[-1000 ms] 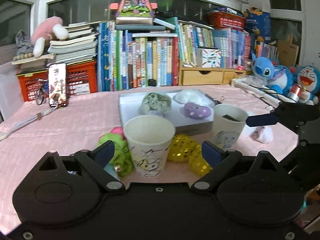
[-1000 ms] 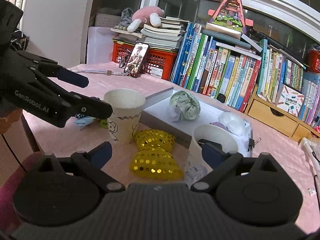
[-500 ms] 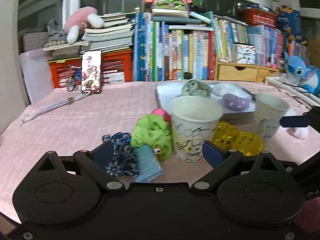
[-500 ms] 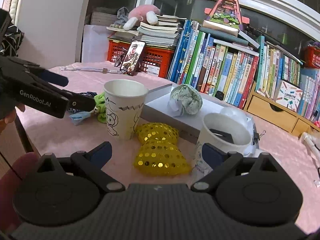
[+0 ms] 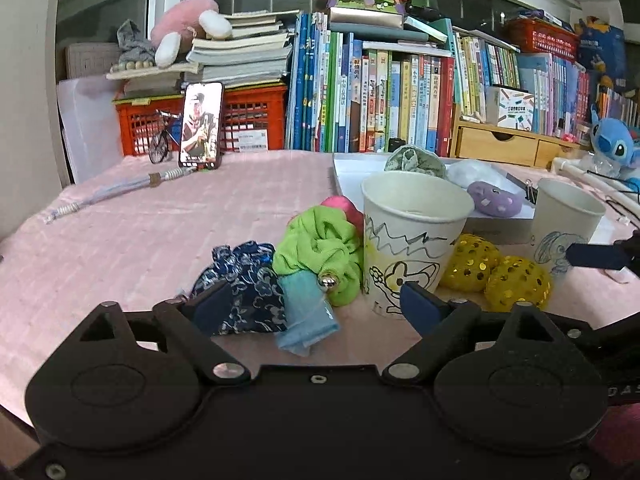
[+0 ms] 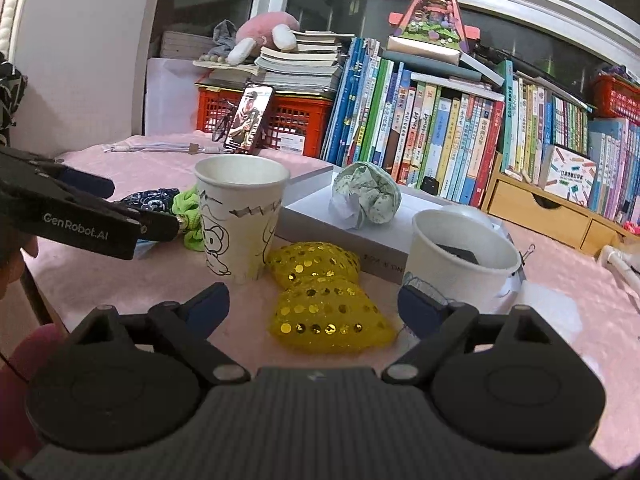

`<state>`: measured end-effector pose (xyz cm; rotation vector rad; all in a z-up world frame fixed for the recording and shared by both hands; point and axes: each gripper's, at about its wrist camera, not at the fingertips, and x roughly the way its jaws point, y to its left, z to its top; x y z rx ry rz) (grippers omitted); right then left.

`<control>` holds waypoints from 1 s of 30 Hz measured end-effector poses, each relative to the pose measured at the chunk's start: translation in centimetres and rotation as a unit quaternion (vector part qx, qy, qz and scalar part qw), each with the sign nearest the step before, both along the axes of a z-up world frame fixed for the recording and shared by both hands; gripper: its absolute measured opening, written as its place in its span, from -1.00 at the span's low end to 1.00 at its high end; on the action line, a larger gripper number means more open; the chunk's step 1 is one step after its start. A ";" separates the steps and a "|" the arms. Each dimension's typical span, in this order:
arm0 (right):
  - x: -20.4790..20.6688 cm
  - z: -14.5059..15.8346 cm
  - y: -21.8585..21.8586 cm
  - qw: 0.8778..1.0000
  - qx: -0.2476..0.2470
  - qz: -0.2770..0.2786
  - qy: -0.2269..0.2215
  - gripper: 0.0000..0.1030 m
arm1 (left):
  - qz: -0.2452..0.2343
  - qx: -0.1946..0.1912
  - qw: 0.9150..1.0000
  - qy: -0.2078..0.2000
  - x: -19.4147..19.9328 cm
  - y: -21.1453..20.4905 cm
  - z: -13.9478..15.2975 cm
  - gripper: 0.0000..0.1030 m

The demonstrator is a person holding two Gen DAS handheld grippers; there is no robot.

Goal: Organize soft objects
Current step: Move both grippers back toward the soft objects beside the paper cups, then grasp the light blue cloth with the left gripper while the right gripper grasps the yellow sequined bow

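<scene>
My left gripper (image 5: 316,304) is spread wide and holds nothing, low over the pink tablecloth (image 5: 140,240), with the navy floral scrunchie (image 5: 244,284), light blue cloth (image 5: 308,316) and green scrunchie (image 5: 320,252) lying between its fingers, next to the doodled paper cup (image 5: 412,240). My right gripper (image 6: 312,308) is also spread and empty, the yellow sequined bow (image 6: 320,296) on the table between its fingers, the second paper cup (image 6: 464,260) just beside its right finger, a mint scrunchie (image 6: 368,196) on the white box (image 6: 340,236) beyond
</scene>
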<state>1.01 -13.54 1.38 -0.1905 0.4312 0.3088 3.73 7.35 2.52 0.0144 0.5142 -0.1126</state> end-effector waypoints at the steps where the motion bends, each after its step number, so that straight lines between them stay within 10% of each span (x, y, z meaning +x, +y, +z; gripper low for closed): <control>1: 0.1 -0.1 0.0 1.000 0.003 -0.001 0.001 0.83 | 0.000 -0.004 1.000 0.002 0.1 0.1 -0.1 0.66; 23: 2.0 -1.6 1.1 0.999 0.017 -0.043 0.016 0.65 | -0.004 -0.015 1.000 0.011 1.3 0.0 -1.3 0.13; 30: 2.6 -1.9 1.3 0.998 0.015 -0.051 0.021 0.55 | 0.000 -0.001 1.000 0.011 1.5 0.0 -1.6 -0.34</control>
